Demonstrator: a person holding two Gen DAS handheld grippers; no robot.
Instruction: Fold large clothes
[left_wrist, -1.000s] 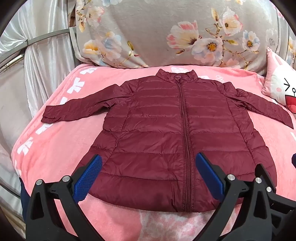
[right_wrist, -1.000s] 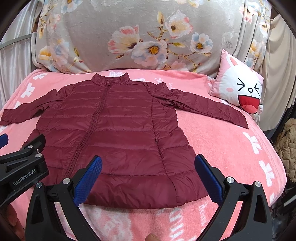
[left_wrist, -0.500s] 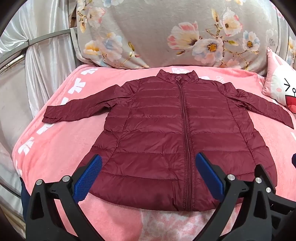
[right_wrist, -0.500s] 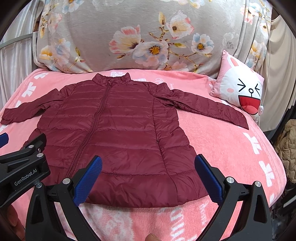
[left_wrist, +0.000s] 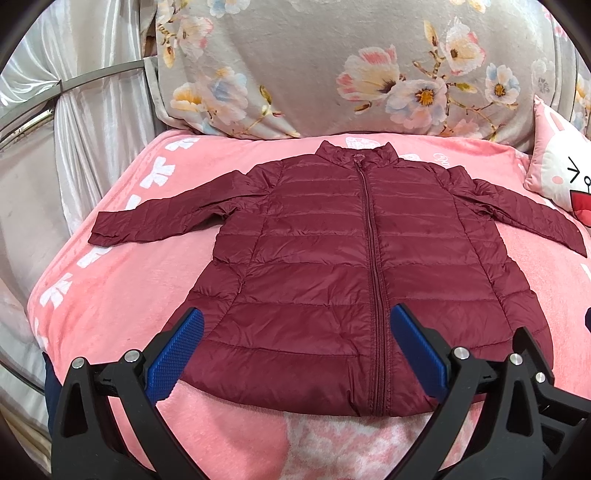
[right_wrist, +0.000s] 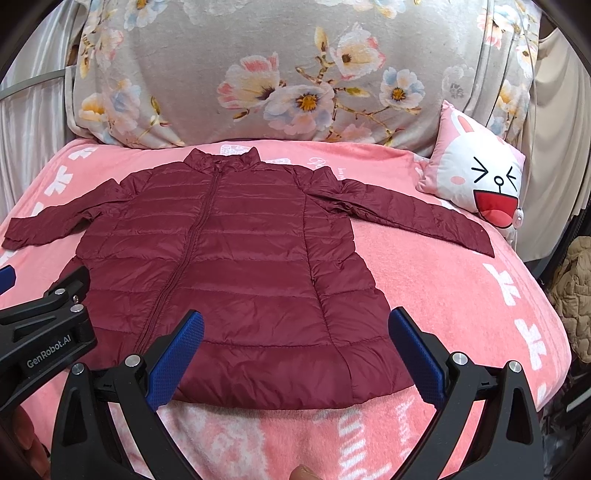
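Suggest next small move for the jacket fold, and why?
Probably send the right gripper to the right sleeve's cuff to fold it across the body. The maroon jacket lies flat, zipped, both sleeves spread; both grippers are open and empty above the hem.

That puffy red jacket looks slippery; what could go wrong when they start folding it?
The jacket is shiny and padded, so it might slide from the jaws or spring open after a fold. Its right sleeve reaches near the rabbit pillow, which could get nudged. The soft pink blanket may bunch up too.
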